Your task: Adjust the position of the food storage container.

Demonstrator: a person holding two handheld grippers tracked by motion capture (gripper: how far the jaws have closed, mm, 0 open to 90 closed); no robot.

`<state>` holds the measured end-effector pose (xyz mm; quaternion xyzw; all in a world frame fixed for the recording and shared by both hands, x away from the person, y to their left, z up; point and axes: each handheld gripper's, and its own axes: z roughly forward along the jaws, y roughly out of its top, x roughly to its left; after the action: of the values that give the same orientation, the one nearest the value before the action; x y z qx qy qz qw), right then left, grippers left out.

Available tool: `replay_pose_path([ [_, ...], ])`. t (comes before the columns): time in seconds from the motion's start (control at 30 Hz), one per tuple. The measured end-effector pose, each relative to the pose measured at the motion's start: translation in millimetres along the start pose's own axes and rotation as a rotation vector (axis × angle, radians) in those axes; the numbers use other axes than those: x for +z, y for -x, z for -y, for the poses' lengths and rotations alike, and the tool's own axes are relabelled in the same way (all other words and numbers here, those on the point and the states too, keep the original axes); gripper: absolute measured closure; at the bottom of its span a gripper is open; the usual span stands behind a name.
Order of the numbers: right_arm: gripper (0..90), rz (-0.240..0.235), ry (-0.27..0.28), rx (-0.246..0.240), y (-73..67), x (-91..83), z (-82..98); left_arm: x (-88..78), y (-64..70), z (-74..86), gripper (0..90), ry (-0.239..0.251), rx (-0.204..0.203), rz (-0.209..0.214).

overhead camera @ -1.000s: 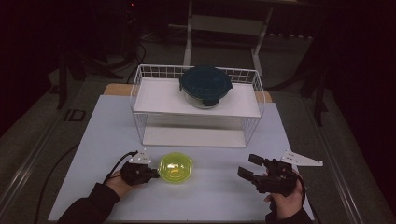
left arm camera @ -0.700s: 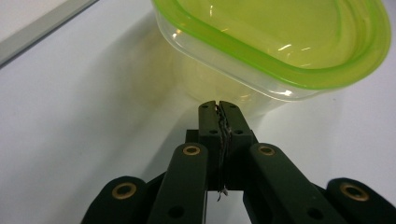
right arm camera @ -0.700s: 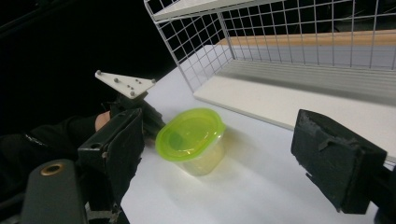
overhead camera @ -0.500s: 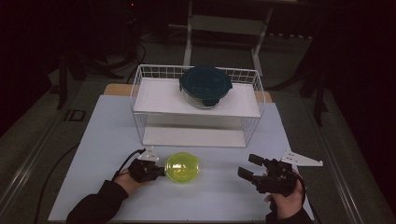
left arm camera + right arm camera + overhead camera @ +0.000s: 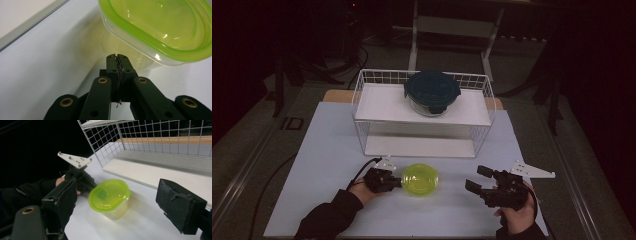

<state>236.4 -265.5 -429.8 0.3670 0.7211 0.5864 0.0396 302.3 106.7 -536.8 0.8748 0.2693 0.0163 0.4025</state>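
- Left claw [image 5: 398,181] low over the white worktop [image 5: 327,145], jaws pressed flat together with nothing between, tips pointing at the green-lidded tub [image 5: 420,179]; seen also in the right gripper view [image 5: 93,185] just beside the tub's lid.
- In the left gripper view, closed tips [image 5: 117,57] right at the clear wall of the tub [image 5: 155,32], just under the lime rim; touching or a hair apart, hard to say from this angle.
- Tub [image 5: 110,196] upright on the worktop, lid on, in front of the wire rack [image 5: 362,107]; between the two claws, close against the left one, well apart from the right.
- Right claw [image 5: 479,179] held off to the right of the tub, jaws wide, empty; in its own view the two black jaws framing the tub from afar.
- Dark round lidded container [image 5: 432,92] on the rack's upper shelf, well away from both claws.
- Dark sleeve [image 5: 329,220] entering from the bottom edge behind the left claw.
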Motion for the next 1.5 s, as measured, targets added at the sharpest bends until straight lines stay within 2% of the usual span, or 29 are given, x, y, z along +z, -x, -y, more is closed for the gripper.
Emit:
replay_pose_path([
  [0.23,17.0,0.003,0.003,0.008,1.2,-1.5,0.5,11.8,9.0,-8.9,87.7,-0.012,0.025,0.024],
  [0.43,17.0,0.003,0.004,0.007,1.3,-1.4,0.9,18.0,11.7,-11.2,87.7,-0.018,0.022,0.037],
  [0.53,17.0,0.004,-0.001,0.002,1.2,-1.0,1.1,18.5,11.8,-10.7,87.7,-0.019,0.023,0.034],
  [0.6,17.0,0.004,-0.001,0.002,1.2,-0.7,1.1,15.2,10.1,-10.1,87.6,-0.010,0.023,0.017],
  [0.7,17.0,0.006,-0.003,-0.001,1.0,-0.3,1.4,5.5,5.0,-9.4,86.4,0.033,-0.048,0.000],
  [0.77,17.0,0.008,-0.006,-0.003,0.9,0.2,1.7,-2.9,3.3,-9.4,84.3,0.046,-0.065,-0.013],
  [0.83,17.0,0.008,-0.012,-0.002,0.7,0.9,1.8,-12.1,2.6,-10.2,80.6,0.060,-0.085,-0.006],
  [0.93,17.0,0.010,-0.014,-0.004,0.5,2.2,2.3,-26.5,3.4,-12.2,70.7,0.082,-0.102,0.006],
  [1.0,17.0,0.009,-0.017,-0.005,0.4,2.8,2.7,-35.4,5.2,-14.2,63.5,0.079,-0.099,0.008],
  [1.13,17.1,0.010,-0.023,-0.004,1.1,4.2,3.4,-44.0,8.1,-16.8,35.2,0.065,-0.108,0.032],
  [1.2,18.4,0.014,-0.029,-0.010,1.0,4.7,3.4,-49.3,11.0,-17.3,20.5,0.059,-0.093,0.047],
  [1.23,18.4,0.014,-0.028,-0.013,1.1,5.1,3.5,-50.3,12.1,-17.8,14.8,0.055,-0.095,0.035],
  [1.33,18.5,0.017,-0.034,-0.015,1.0,6.6,3.9,-55.1,13.6,-19.3,10.2,0.104,-0.113,0.040],
  [1.4,18.5,0.016,-0.036,-0.024,1.3,8.1,4.0,-59.3,16.5,-22.2,0.3,0.138,-0.109,0.029],
  [1.5,18.4,0.012,-0.048,-0.055,0.8,12.5,1.3,-67.8,21.4,-28.6,0.2,0.206,-0.101,0.025],
])
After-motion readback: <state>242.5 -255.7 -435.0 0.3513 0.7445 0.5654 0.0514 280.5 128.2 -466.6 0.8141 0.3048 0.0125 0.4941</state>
